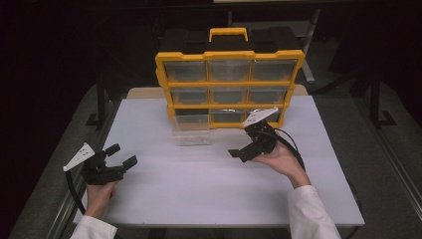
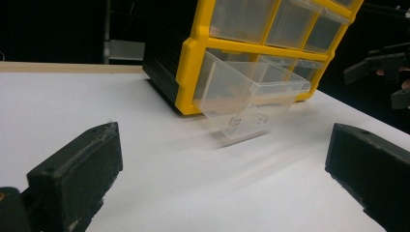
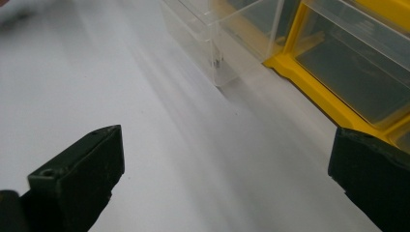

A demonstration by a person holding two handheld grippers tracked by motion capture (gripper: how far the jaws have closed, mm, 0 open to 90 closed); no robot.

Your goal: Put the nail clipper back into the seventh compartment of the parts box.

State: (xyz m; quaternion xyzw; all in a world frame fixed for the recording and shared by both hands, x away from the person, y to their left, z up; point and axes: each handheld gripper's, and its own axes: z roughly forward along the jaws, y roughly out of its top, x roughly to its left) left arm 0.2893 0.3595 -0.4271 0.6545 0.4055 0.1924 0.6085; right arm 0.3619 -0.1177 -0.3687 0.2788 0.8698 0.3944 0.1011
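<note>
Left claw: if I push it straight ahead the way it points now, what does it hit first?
Probably the pulled-out clear drawer at the bottom corner of the yellow organizer. The left claw is open, with bare white table before it; depth is uncertain.

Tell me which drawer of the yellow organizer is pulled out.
The bottom-left drawer, on the person's left. It sticks out of the yellow organizer over the white table; the other clear drawers sit flush in their slots.

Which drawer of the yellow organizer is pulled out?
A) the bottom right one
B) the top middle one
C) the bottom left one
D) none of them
C: the clear drawer sticks out from the bottom left slot of the organizer over the table.
</note>
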